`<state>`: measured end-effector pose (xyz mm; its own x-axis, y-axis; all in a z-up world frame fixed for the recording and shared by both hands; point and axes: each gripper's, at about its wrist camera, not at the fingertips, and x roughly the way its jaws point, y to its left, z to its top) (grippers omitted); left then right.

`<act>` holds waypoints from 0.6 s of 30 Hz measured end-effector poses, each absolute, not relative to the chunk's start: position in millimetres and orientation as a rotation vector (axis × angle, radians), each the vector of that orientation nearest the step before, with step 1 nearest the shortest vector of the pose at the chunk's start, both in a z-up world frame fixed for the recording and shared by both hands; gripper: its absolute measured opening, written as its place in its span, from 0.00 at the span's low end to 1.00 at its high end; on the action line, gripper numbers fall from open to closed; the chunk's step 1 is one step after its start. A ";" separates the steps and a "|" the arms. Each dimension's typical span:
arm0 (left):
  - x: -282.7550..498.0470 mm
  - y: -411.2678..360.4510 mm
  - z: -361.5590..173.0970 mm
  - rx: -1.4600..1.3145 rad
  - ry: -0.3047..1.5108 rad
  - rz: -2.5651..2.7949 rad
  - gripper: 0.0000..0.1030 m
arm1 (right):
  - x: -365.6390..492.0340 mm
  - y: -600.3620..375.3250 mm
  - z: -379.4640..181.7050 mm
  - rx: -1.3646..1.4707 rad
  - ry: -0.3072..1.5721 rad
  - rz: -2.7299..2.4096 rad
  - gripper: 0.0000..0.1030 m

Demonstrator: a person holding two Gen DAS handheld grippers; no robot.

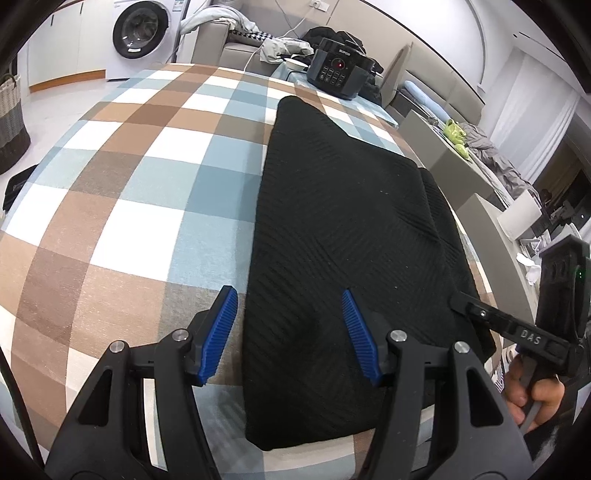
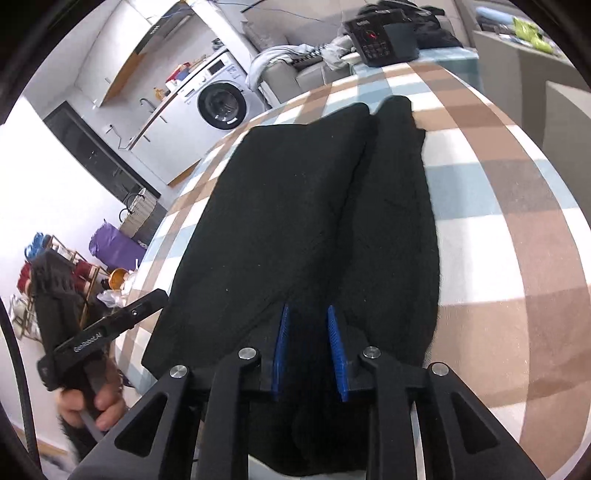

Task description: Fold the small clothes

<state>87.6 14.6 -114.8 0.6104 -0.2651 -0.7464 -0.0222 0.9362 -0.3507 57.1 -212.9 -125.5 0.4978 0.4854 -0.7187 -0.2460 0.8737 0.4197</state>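
Note:
A black knit garment [image 1: 343, 236] lies folded lengthwise on the checked tablecloth [image 1: 140, 192]. My left gripper [image 1: 288, 295] is open and hovers over the garment's near left edge, one blue finger [image 1: 221, 328] over the cloth, the other over the fabric. The right gripper [image 1: 458, 301] reaches onto the garment's near right corner in this view. In the right wrist view the garment [image 2: 295, 206] shows two long folded halves, and my right gripper [image 2: 308, 314] has its jaws narrowly parted with black fabric between the blue pads. The left gripper's finger [image 2: 147, 301] shows at the left.
A black cooker [image 1: 340, 70] stands at the table's far end. Sofa with clothes [image 1: 236, 40] and washing machine [image 1: 138, 33] lie beyond. A basket [image 1: 11, 110] stands on the floor at left. Grey chairs [image 1: 454, 173] line the right side. Checked cloth [image 2: 517, 221] lies bare right of the garment.

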 end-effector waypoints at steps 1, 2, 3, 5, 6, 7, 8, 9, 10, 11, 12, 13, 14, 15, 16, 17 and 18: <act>86.7 13.4 -113.7 -0.339 0.907 -0.142 0.54 | 56.4 -210.5 -120.6 0.261 0.928 0.457 0.05; 85.7 12.6 -112.3 -0.335 0.905 -0.142 0.54 | 53.4 -209.6 -114.2 0.246 0.903 0.456 0.05; 84.6 12.4 -111.0 -0.333 0.901 -0.142 0.54 | 50.3 -208.9 -110.0 0.231 0.897 0.446 0.05; 82.0 12.4 -109.0 -0.331 0.892 -0.142 0.54 | 52.2 -208.8 -118.5 0.204 0.926 0.403 0.05; 81.5 12.5 -109.6 -0.333 0.892 -0.143 0.54 | 53.1 -208.4 -125.6 0.192 0.952 0.384 0.05; 81.2 12.6 -110.5 -0.334 0.896 -0.141 0.54 | 54.7 -209.9 -131.2 0.203 0.974 0.375 0.05; 81.0 12.6 -111.6 -0.335 0.901 -0.140 0.54 | 53.8 -213.7 -132.2 0.232 0.984 0.386 0.05; 80.6 12.5 -112.6 -0.331 0.907 -0.140 0.54 | 49.5 -217.5 -128.5 0.256 0.974 0.401 0.07; 79.0 12.8 -113.5 -0.325 0.908 -0.137 0.54 | 45.7 -220.9 -123.5 0.265 0.954 0.404 0.08; 78.3 13.7 -114.2 -0.325 0.906 -0.134 0.54 | 39.3 -226.7 -117.8 0.275 0.922 0.403 0.14; 77.0 15.2 -115.6 -0.329 0.904 -0.132 0.54 | 32.9 -233.4 -112.0 0.289 0.892 0.392 0.27; 76.5 17.0 -118.8 -0.335 0.910 -0.130 0.54 | 26.9 -238.6 -107.6 0.301 0.871 0.380 0.35; 76.3 18.0 -121.1 -0.338 0.917 -0.127 0.54 | 20.2 -244.1 -104.4 0.309 0.857 0.369 0.43; 75.8 19.1 -123.9 -0.343 0.924 -0.125 0.54 | 14.8 -249.0 -102.4 0.310 0.854 0.357 0.44; 75.1 19.9 -126.3 -0.348 0.930 -0.122 0.54 | 11.1 -252.4 -102.1 0.308 0.857 0.343 0.44; 73.8 20.2 -128.2 -0.354 0.935 -0.125 0.54 | 7.7 -255.2 -103.3 0.304 0.865 0.328 0.46; 72.1 19.8 -129.5 -0.359 0.937 -0.131 0.54 | 4.8 -257.6 -106.4 0.302 0.877 0.318 0.51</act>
<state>72.1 19.8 -129.5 0.5896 -0.2642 -0.7632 -0.0439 0.9331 -0.3569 4.8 -257.6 -106.4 0.5983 0.3916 -0.6991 -0.1473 0.9113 0.3844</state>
